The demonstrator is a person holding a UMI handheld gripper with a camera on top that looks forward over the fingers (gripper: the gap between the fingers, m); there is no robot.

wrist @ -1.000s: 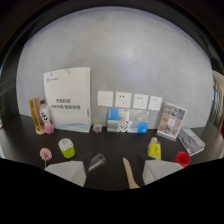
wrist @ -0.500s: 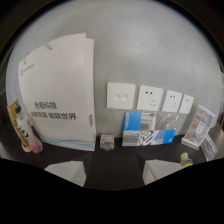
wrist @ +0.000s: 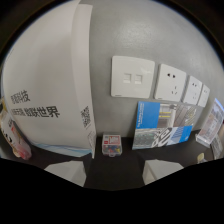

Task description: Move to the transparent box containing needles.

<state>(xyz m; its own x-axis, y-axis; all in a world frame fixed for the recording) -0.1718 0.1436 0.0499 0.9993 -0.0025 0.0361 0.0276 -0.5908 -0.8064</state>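
— Surface and room?
— Dark desk (wrist: 120,162), set against a grey wall (wrist: 150,35). Four white wall plates in a row on that wall: a switch plate (wrist: 132,77), then a socket plate (wrist: 171,83), then two further plates (wrist: 192,90) shrinking toward the right.

— Task item?
— Small transparent box (wrist: 111,144), squarish, clear lid, red, yellow and blue bits inside; contents too small to confirm as needles. Stands on the desk at the foot of the wall, just ahead of the tongs (wrist: 114,172) and roughly in line with the gap between them.

— Tongs?
— Two pale fingers (wrist: 70,171) low in view, spread well apart, nothing between them, not touching the box.

— Surroundings, obstructions?
— Large white carton (wrist: 47,85) with black printed characters and a QR code, just beside the box on its left. Blue-and-white leaflet (wrist: 160,125) leaning on the wall, near the box's right. Clear packet (wrist: 212,125) farther right. Pink-and-yellow item (wrist: 12,137) far left, partly hidden. Nothing standing between tongs and box.
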